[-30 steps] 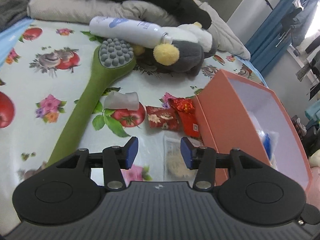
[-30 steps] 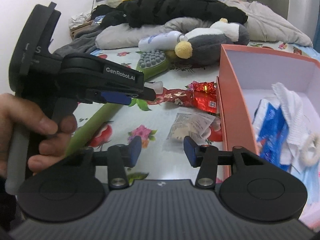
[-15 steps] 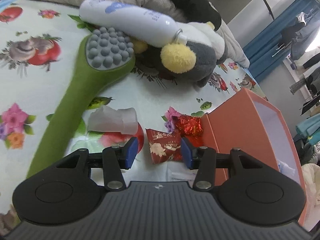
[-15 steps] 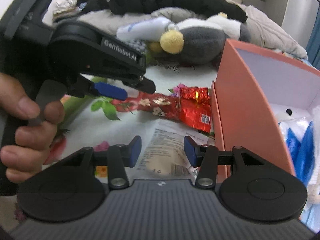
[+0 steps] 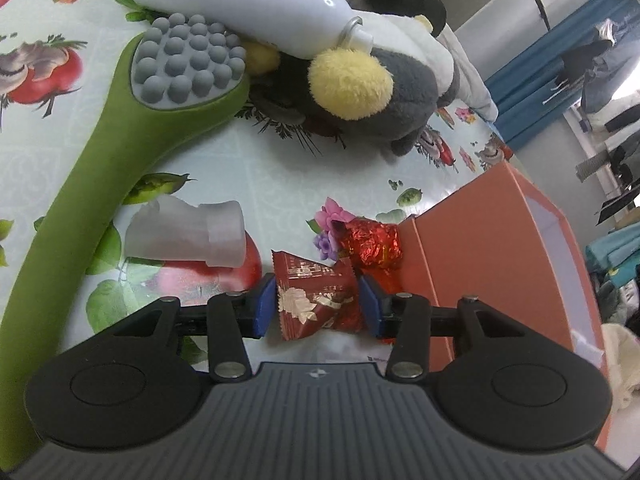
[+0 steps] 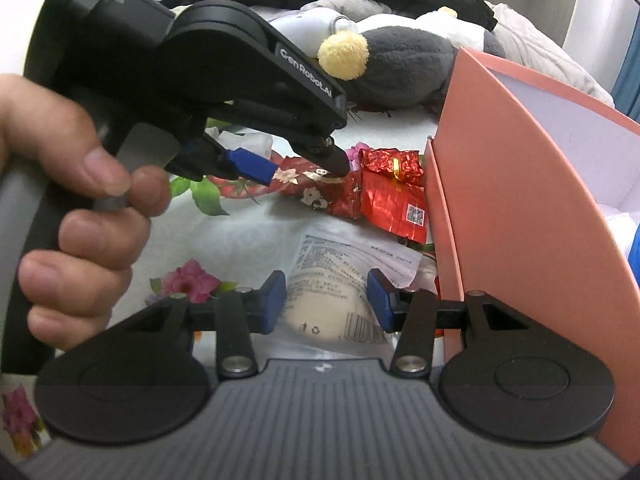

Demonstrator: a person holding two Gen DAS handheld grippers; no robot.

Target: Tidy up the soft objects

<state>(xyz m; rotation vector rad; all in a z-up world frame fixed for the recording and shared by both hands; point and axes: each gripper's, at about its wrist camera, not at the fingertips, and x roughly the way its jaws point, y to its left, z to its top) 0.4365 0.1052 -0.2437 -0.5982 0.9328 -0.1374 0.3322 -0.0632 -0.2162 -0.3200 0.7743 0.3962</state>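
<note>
Bed with fruit-and-flower sheet (image 5: 48, 168). On it: green massager (image 5: 100, 184) lying lengthwise; clear plastic piece (image 5: 188, 232) just beside its handle; plush (image 5: 384, 96) at far end, touching massager head; dark red packet (image 5: 316, 296); red foil packet (image 5: 374, 240) against orange box (image 5: 480, 248); clear pouch (image 6: 340, 276) near box wall.
</note>
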